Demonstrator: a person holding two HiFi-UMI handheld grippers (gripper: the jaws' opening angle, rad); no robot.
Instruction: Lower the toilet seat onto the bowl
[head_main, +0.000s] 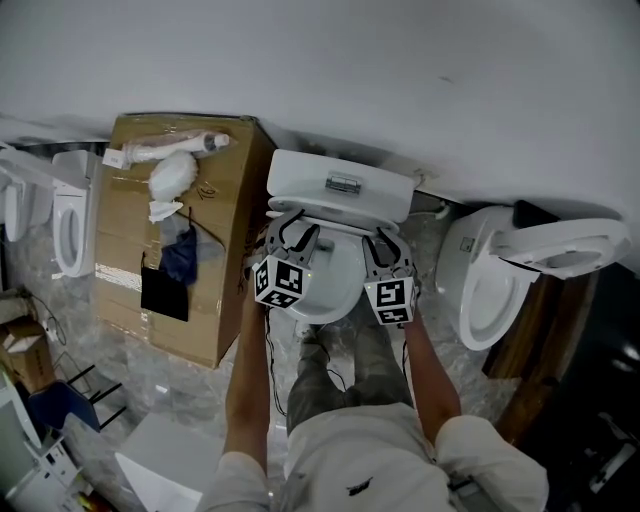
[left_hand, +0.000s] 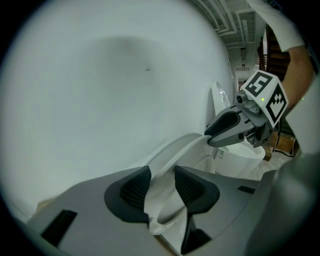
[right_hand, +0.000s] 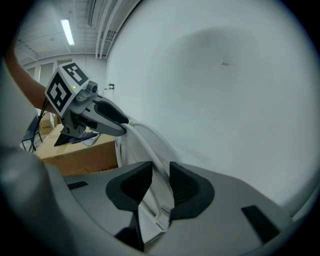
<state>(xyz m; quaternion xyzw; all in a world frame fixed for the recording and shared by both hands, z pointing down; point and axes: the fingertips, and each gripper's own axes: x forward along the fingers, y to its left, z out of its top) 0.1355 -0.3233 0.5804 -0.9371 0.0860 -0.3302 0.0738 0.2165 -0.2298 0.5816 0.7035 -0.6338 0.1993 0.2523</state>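
Left gripper (left_hand: 161, 187) is clamped on the left limb of the white plastic toilet seat (left_hand: 172, 155), the rim pinched between its dark ribbed pads. Right gripper (right_hand: 161, 185) mirrors it, clenched on the opposite limb. So it is a two-handed hold, one gripper on each side of the ring. The seat stands raised, leaning back toward the white cistern (head_main: 340, 185) and the grey wall behind. Its hinge line runs side to side at the back, between the two grippers. The white ceramic bowl (head_main: 325, 290) lies below and in front of both grippers, on the person's side, so the swing looks to be forward and down, both hands together. The person's legs (head_main: 350, 370) stand close to the bowl's front. A brown cardboard box (head_main: 215, 250) sits just left, and a second white toilet (head_main: 490, 290) is off to the right; neither seems to cross the seat's path.
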